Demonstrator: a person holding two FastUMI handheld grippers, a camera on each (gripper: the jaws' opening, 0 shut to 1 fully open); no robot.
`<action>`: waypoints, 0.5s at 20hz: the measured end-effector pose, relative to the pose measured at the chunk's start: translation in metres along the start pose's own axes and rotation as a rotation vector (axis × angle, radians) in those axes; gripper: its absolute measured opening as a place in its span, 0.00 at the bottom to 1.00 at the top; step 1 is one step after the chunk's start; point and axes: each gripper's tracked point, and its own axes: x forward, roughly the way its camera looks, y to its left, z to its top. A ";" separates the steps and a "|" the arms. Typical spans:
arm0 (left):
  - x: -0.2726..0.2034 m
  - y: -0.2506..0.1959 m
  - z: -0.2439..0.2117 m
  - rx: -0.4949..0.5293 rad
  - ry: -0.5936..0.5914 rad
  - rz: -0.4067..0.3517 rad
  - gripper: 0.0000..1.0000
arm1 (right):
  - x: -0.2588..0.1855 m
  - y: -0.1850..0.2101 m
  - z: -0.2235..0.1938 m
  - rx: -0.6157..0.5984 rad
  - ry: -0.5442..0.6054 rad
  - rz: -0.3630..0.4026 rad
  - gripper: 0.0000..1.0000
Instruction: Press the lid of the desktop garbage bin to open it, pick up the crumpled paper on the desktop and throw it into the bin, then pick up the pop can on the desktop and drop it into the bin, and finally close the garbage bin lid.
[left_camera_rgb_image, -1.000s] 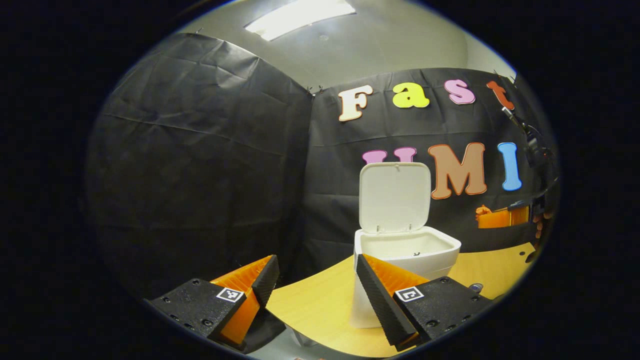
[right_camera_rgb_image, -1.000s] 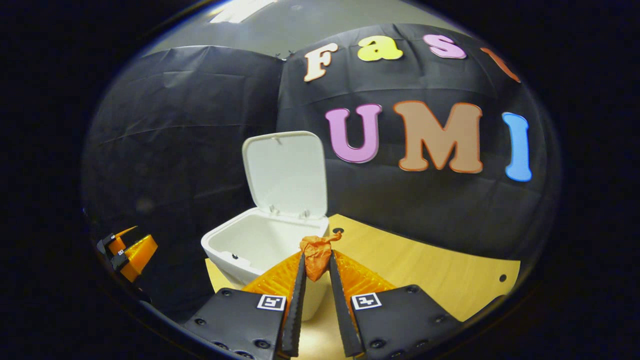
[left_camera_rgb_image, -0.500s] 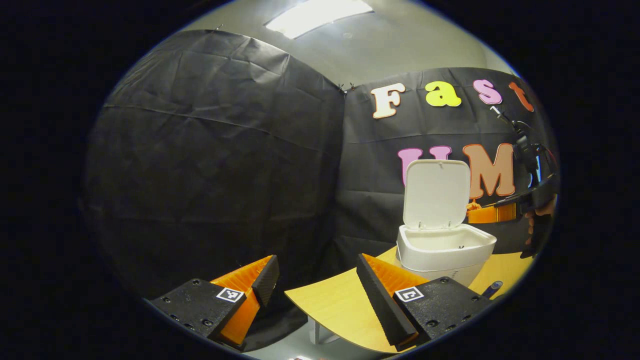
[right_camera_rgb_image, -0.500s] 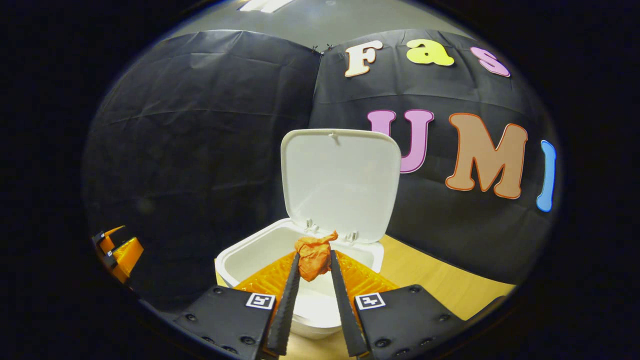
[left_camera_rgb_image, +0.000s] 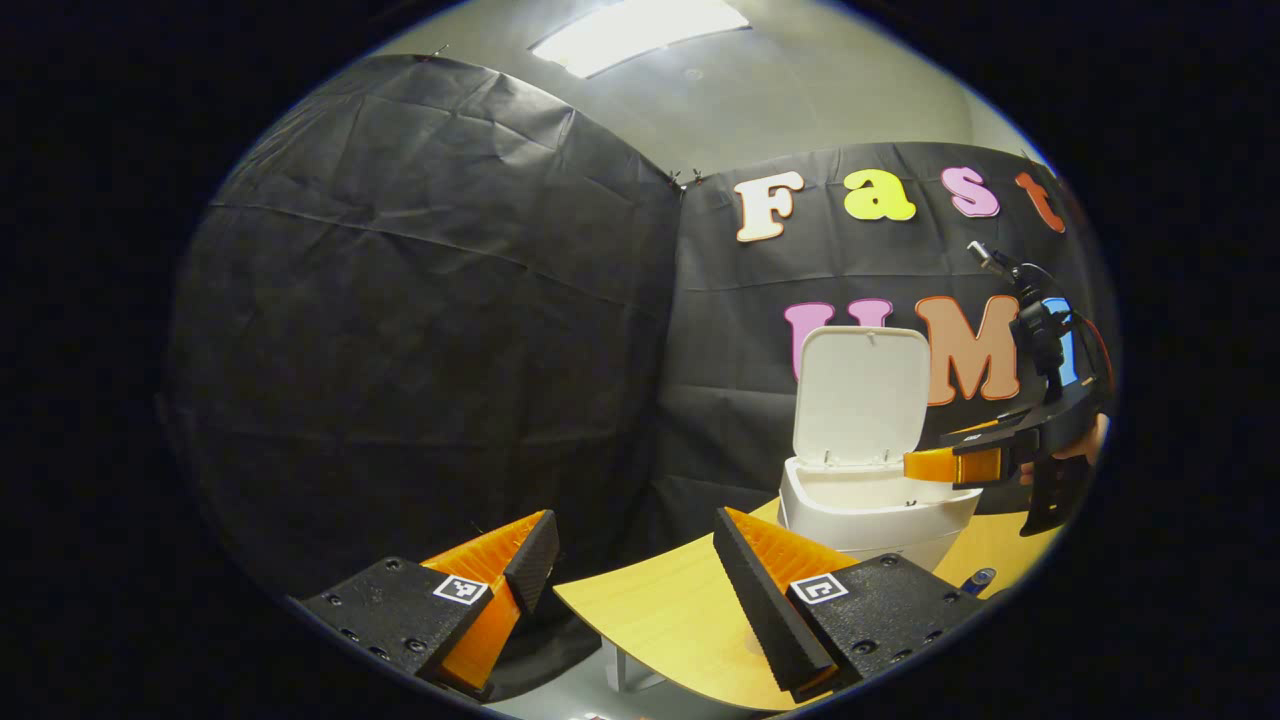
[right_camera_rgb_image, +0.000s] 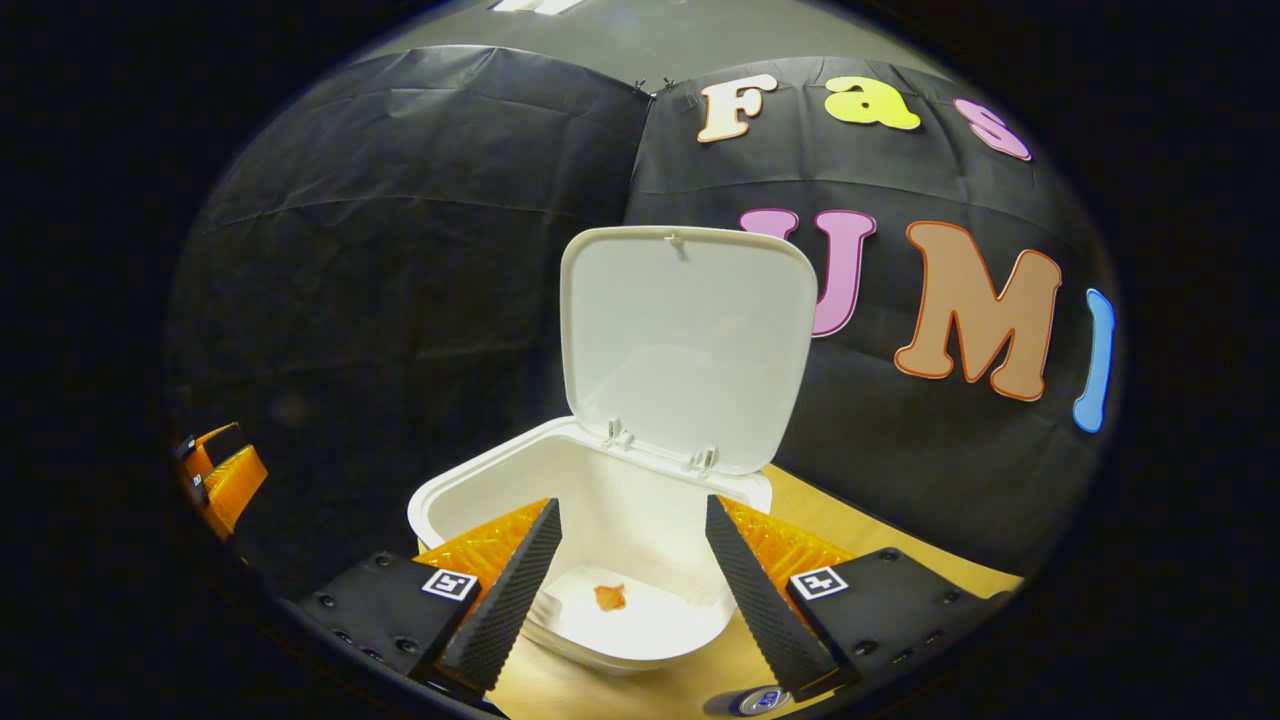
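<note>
Here the right gripper (right_camera_rgb_image: 630, 590) hangs over the open mouth of the white plastic desktop garbage bin (right_camera_rgb_image: 470, 495), and its two fingers stand wide apart with nothing between them. The crumpled orange paper (right_camera_rgb_image: 609, 597) lies at the bottom of the bin, seen small between the two fingers. The white square lid (right_camera_rgb_image: 688, 345) of the bin stands upright on its hinges at the far side, in front of the black cloth wall (right_camera_rgb_image: 400, 300). At the lower edge of the right gripper view the top of a pop can (right_camera_rgb_image: 760, 700) shows on the light wooden table (right_camera_rgb_image: 850, 520), just in front of the bin and near the right finger. In the left gripper view the left gripper (left_camera_rgb_image: 628, 570) is held off the near edge of the table (left_camera_rgb_image: 660, 610), well apart from the bin (left_camera_rgb_image: 870, 515), and its jaws are also wide and hold nothing. From this side the right gripper (left_camera_rgb_image: 935, 465) reaches over the rim of the bin, held by a hand (left_camera_rgb_image: 1085, 445) at the right border.
</note>
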 end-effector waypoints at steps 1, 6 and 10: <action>0.002 -0.009 0.004 0.008 -0.005 -0.024 0.93 | -0.007 -0.006 0.003 0.005 -0.022 -0.014 1.00; 0.009 -0.080 0.017 0.028 -0.033 -0.219 0.93 | -0.056 -0.067 -0.002 0.049 -0.072 -0.168 0.97; 0.002 -0.172 0.037 0.005 -0.087 -0.477 0.94 | -0.130 -0.136 -0.031 0.118 -0.078 -0.379 0.97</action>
